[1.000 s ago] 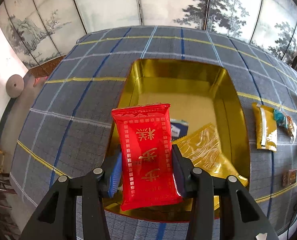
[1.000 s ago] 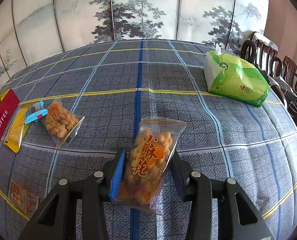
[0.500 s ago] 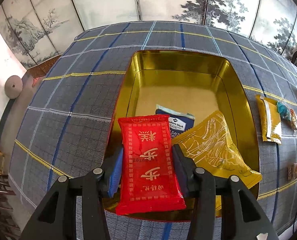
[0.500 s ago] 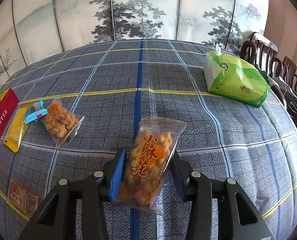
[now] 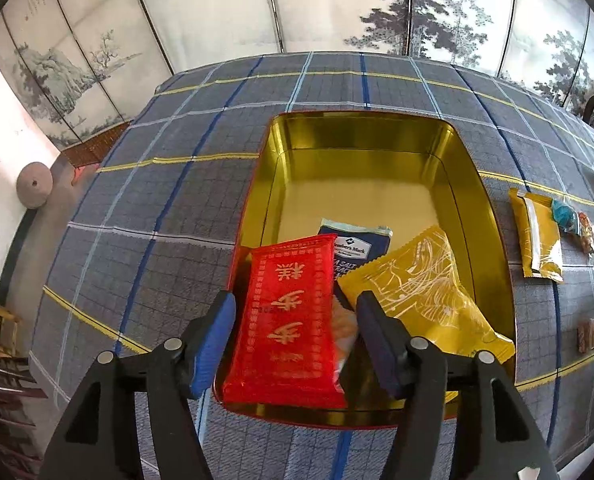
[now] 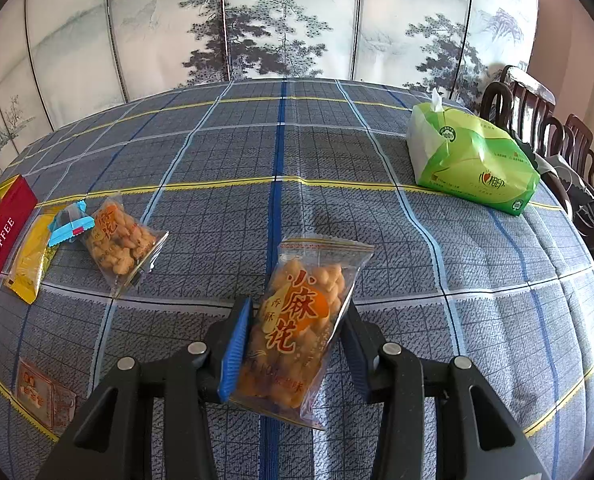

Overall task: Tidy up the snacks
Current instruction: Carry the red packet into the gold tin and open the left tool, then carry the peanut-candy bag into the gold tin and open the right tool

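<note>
Though partly hidden, "Member's Mark" packet (image 5: 355, 242) (blue)

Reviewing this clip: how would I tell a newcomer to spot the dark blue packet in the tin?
Find the open gold tin on the plaid tablecloth. At its near end three packets overlap; the dark blue packet lies flat between the red packet and the yellow packet. It alone carries a white label.
</note>
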`<state>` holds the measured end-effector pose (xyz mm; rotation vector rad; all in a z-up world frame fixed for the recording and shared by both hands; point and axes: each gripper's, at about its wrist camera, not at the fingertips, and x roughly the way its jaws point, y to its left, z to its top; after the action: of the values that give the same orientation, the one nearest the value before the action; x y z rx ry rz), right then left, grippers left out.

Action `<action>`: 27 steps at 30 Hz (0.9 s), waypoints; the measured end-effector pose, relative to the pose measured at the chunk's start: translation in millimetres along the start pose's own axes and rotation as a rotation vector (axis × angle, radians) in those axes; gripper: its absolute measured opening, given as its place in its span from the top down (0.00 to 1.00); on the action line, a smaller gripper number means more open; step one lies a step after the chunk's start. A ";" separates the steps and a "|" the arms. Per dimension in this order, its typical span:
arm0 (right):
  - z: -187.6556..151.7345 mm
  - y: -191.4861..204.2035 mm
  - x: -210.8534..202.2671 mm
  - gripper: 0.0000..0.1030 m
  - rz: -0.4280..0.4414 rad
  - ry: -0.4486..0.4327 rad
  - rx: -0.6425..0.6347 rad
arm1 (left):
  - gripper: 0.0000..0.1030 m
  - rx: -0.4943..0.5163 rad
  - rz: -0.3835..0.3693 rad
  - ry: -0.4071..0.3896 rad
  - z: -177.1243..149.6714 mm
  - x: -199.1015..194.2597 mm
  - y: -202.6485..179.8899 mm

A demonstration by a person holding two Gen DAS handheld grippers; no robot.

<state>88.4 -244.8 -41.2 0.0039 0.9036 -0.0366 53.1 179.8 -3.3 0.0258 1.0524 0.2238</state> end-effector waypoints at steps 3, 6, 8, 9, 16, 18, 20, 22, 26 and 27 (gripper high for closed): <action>0.0 0.1 0.0 0.56 0.000 0.000 0.000 | 0.38 -0.003 -0.001 -0.007 -0.4 -3.4 -0.1; -0.1 0.2 0.0 0.56 0.000 0.000 0.000 | 0.37 -0.002 -0.004 -0.013 -1.6 -6.7 0.1; -0.1 -0.5 -0.1 0.56 0.000 0.000 -0.001 | 0.37 -0.003 -0.002 -0.015 -2.9 -9.0 -0.2; -0.1 0.4 0.0 0.56 0.000 0.000 -0.001 | 0.36 -0.002 -0.002 -0.018 -3.6 -10.4 -0.4; 0.9 -0.4 -0.7 0.58 -0.005 0.001 -0.009 | 0.32 -0.011 -0.004 -0.033 -8.2 -19.8 -0.6; 2.6 -0.9 -0.4 0.58 -0.006 0.005 -0.006 | 0.32 -0.012 -0.011 -0.035 -10.0 -22.6 -0.3; 4.4 -1.4 0.8 0.58 -0.011 0.009 -0.006 | 0.30 -0.017 -0.013 -0.038 -11.8 -24.8 -0.1; 4.9 -0.7 1.2 0.59 -0.016 0.014 -0.003 | 0.30 -0.024 -0.013 -0.039 -13.4 -25.8 0.7; 8.0 1.2 2.5 0.59 -0.035 0.026 -0.008 | 0.29 -0.035 -0.018 -0.035 -17.1 -25.7 2.4; 8.8 1.2 2.7 0.60 -0.040 0.028 -0.012 | 0.28 -0.038 -0.019 -0.036 -18.0 -26.0 3.1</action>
<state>97.0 -243.8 -37.9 -0.0250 0.9317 -0.0682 24.8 176.3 10.5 -0.0147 1.0123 0.2251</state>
